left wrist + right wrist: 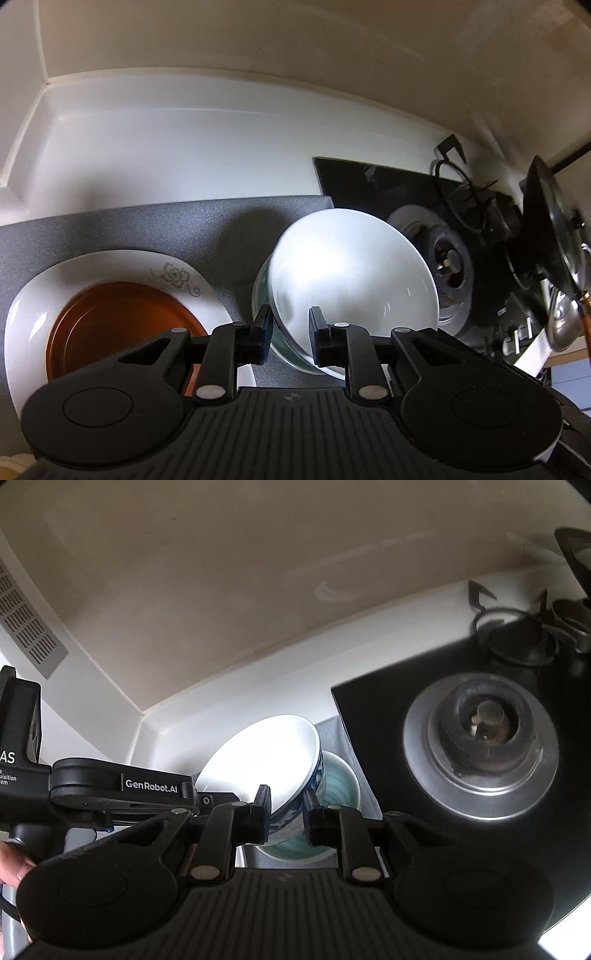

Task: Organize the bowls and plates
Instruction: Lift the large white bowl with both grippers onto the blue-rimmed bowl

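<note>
Ops: Left claw (291, 332) is closest to the lens and clenched on the near rim of the white bowl (351, 273), one finger inside and one outside. That bowl is tilted, mouth toward the camera.

Dev: And the right claw (288, 812)?

Ops: Clamped on the same bowl, astride its wall: left finger on the white inside, right finger on the outside.

Dev: What differs between the views?

Ops: Only the right view shows the blue pattern on the bowl's outside, the left claw's body coming in from the left, and a hand (11, 864) on the handle. Only the left view shows the flower-print plate (33, 306) with an orange dish (122, 317) in it, left of the bowl, both on the grey mat (110, 229).

Dev: Where does the bowl sit?

Ops: Over a teal bowl (340, 779) at the mat's right end. Can't tell if they touch, because the fingers cover the spot.

Dev: Surroundings?

Ops: Black hob (369, 701) just right of the mat, burner (484, 746) near the bowls. Dark pan (546, 221) tilted at the far right. White counter (184, 147) behind, and a vent grille (26, 627) on the wall at left.
</note>
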Demonstrator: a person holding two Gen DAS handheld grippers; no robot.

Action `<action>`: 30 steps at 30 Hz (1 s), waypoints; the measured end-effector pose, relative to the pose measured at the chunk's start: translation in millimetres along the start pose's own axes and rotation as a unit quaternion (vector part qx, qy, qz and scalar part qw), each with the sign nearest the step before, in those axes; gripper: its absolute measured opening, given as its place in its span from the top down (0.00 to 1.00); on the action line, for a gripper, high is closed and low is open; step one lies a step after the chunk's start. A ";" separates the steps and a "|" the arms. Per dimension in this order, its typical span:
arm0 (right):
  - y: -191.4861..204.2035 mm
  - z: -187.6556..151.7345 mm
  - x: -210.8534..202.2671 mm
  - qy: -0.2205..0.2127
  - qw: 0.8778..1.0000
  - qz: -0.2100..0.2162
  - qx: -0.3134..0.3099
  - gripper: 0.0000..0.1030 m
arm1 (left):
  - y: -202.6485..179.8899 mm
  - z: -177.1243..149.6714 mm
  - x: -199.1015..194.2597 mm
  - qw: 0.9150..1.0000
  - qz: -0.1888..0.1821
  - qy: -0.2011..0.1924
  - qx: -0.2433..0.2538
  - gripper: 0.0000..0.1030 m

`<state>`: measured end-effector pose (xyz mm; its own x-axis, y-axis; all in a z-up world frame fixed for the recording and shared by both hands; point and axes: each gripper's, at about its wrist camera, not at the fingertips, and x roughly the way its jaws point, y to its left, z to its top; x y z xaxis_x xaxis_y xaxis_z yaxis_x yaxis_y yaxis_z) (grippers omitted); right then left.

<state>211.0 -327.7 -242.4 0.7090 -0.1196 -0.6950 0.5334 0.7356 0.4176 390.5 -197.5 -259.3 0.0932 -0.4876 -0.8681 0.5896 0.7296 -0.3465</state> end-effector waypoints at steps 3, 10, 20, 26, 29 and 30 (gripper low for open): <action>-4.3 -3.6 7.6 0.005 1.000 -0.002 0.006 0.82 | 0.3 0.7 10.3 1.000 0.008 0.004 0.007 0.80; -12.0 -14.6 23.9 0.019 1.000 -0.008 0.017 0.82 | 2.4 -2.0 31.0 1.000 0.019 0.018 0.011 0.80; -12.5 -21.2 32.6 0.024 1.000 -0.019 0.008 0.82 | -0.1 -0.9 36.5 0.999 0.030 0.006 0.022 0.80; -15.9 -27.3 35.2 0.022 0.999 -0.026 0.019 0.83 | -2.6 -5.1 36.4 0.999 0.037 -0.005 0.031 0.80; -14.0 -28.4 35.6 0.021 0.999 -0.029 0.011 0.83 | -3.3 -5.2 36.6 0.999 0.038 -0.008 0.032 0.80; -14.2 -28.4 36.2 0.021 0.999 -0.030 0.011 0.83 | -3.5 -5.5 36.7 0.999 0.038 -0.009 0.034 0.80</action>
<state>215.9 -323.6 -290.0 0.6559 -0.1336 -0.7429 0.5837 0.7138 0.3870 387.5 -215.3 -291.9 0.1534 -0.4406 -0.8845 0.6333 0.7309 -0.2543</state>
